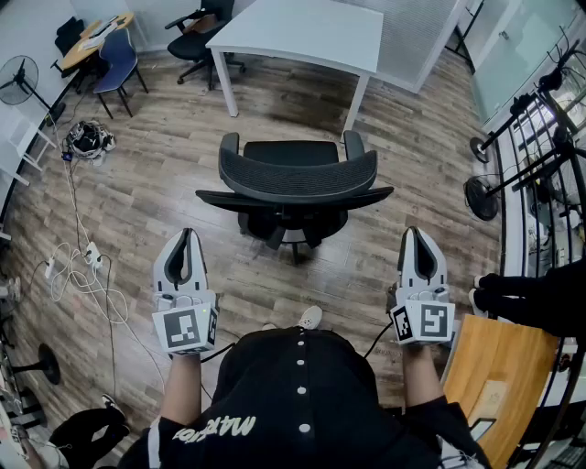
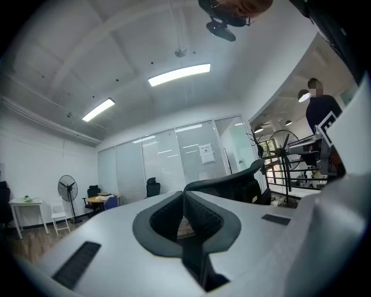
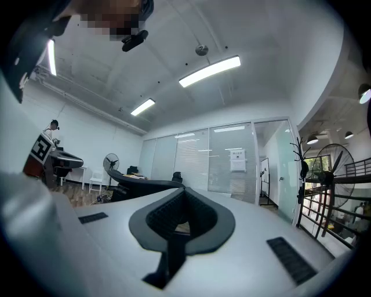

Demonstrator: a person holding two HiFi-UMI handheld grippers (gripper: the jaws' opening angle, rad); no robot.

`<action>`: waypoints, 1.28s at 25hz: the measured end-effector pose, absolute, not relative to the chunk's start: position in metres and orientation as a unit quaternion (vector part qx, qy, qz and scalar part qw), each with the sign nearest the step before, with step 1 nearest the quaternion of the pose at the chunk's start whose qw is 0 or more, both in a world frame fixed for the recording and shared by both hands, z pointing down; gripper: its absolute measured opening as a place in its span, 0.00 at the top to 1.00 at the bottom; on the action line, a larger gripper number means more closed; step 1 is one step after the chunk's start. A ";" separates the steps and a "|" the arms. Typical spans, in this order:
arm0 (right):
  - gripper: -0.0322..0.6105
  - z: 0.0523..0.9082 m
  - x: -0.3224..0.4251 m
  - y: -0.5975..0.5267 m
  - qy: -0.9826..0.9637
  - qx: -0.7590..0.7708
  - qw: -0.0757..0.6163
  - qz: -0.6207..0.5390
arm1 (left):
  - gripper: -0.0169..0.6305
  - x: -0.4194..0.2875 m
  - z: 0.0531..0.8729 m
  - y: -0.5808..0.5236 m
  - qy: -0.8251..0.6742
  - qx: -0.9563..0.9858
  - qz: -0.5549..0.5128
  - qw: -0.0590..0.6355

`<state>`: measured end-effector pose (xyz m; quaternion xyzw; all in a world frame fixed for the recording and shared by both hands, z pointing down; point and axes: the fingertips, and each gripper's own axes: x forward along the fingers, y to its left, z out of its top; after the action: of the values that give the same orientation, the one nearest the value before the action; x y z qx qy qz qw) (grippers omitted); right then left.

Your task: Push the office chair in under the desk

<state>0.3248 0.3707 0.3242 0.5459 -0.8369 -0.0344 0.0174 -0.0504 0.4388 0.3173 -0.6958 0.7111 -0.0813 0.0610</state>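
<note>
The right claw (image 3: pixel 184 192), jaws pressed together on nothing, faces a glass-walled office; a black office chair (image 3: pixel 134 184) stands at left beneath ceiling lights (image 3: pixel 210 71).

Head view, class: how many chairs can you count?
4: the black mesh office chair mid-floor, a black chair behind the white desk, a blue chair and a dark chair top left. More may be hidden.

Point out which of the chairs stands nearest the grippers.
The black mesh office chair, alone mid-floor and directly ahead, backrest turned this way. The blue chair and the other black chair stand much farther off.
</note>
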 end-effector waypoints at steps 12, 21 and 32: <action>0.91 0.319 0.322 0.367 -0.841 0.539 0.016 -0.038 | 0.93 -0.047 0.315 0.436 0.709 -0.698 -0.081 0.061; 0.90 0.320 0.317 0.369 -0.850 0.525 0.008 -0.042 | 0.82 -0.043 0.321 0.435 0.700 -0.702 -0.108 0.073; 0.52 0.334 0.312 0.359 -0.864 0.501 0.040 -0.032 | 0.47 -0.014 0.340 0.423 0.657 -0.732 -0.165 0.065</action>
<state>0.3119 0.3587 0.3336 0.5006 -0.8642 -0.0319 0.0397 -0.0144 0.4232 0.3397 -0.7324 0.6574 -0.1653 0.0647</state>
